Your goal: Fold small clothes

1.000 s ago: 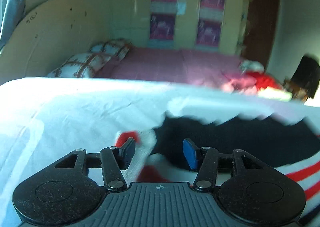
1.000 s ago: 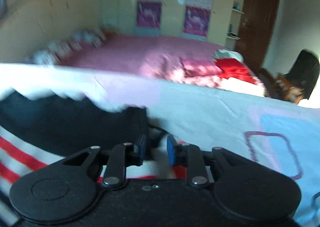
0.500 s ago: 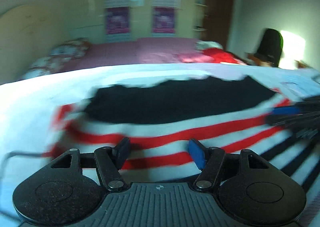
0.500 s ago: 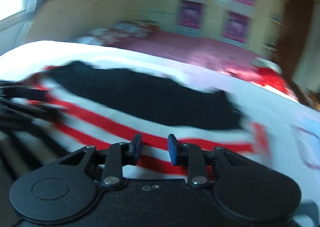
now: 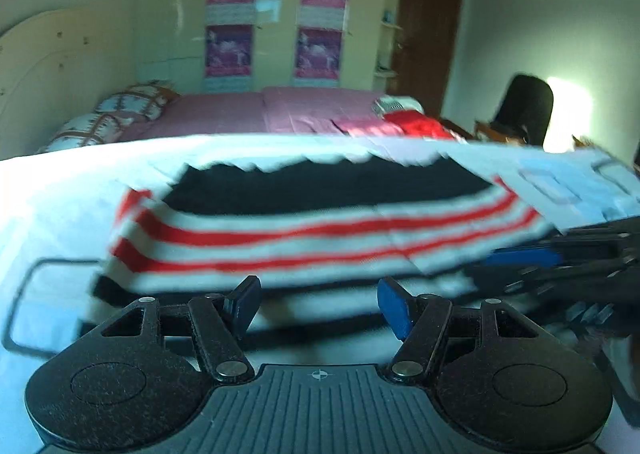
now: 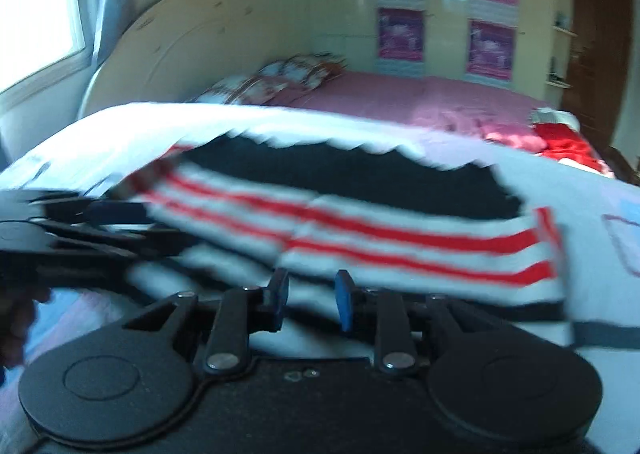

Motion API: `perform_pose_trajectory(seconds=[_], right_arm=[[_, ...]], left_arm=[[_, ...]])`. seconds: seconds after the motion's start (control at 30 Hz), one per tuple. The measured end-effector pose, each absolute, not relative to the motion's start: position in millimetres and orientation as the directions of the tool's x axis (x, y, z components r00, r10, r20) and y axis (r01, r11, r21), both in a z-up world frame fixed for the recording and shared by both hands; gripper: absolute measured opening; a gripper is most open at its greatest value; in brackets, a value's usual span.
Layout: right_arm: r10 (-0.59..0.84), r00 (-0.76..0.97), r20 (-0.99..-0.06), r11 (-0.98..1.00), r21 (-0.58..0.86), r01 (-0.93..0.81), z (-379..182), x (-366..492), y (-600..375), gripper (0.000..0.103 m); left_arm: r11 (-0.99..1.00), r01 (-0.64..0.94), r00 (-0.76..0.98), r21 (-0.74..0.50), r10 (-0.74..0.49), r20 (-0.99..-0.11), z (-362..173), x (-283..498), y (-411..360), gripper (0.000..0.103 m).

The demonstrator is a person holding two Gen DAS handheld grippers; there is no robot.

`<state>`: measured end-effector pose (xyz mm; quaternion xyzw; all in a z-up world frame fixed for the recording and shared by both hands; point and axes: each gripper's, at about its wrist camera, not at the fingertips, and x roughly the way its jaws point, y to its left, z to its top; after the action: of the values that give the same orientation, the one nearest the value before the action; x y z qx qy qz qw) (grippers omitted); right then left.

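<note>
A small striped garment (image 5: pixel 320 230), white with red and black stripes and a black top part, lies folded on a white sheet; it also shows in the right wrist view (image 6: pixel 400 238). My left gripper (image 5: pixel 318 306) is open and empty, just in front of the garment's near edge. My right gripper (image 6: pixel 309 302) has its jaws a little apart with nothing between them, at the garment's near edge. Each gripper shows blurred in the other's view: the right gripper (image 5: pixel 560 262) at the garment's right end, the left gripper (image 6: pixel 80 238) at its left end.
The white sheet (image 5: pixel 60 206) has printed rectangles on it. Behind it stands a bed with a pink cover (image 5: pixel 248 114), pillows (image 5: pixel 120 114) and a pile of red clothes (image 5: pixel 420 126). A cupboard with posters, a brown door and a dark chair (image 5: pixel 524 106) stand at the back.
Both grippers have pulled back from the garment's far corners to its near edge. The garment now lies folded over, with the striped part in front. The right gripper's jaws have opened a little.
</note>
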<state>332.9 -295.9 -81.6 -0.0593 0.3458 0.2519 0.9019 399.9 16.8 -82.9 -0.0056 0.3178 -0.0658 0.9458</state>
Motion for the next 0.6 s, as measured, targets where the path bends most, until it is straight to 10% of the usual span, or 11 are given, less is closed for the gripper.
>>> perform_pose_trajectory(seconds=[0.6], right_arm=[[0.184,0.703,-0.687,0.944,-0.077,-0.322,-98.1,300.7,-363.1,0.025]], left_arm=[[0.998,-0.05,0.784,-0.029,0.021,-0.62,-98.7,354.9,90.9,0.068]])
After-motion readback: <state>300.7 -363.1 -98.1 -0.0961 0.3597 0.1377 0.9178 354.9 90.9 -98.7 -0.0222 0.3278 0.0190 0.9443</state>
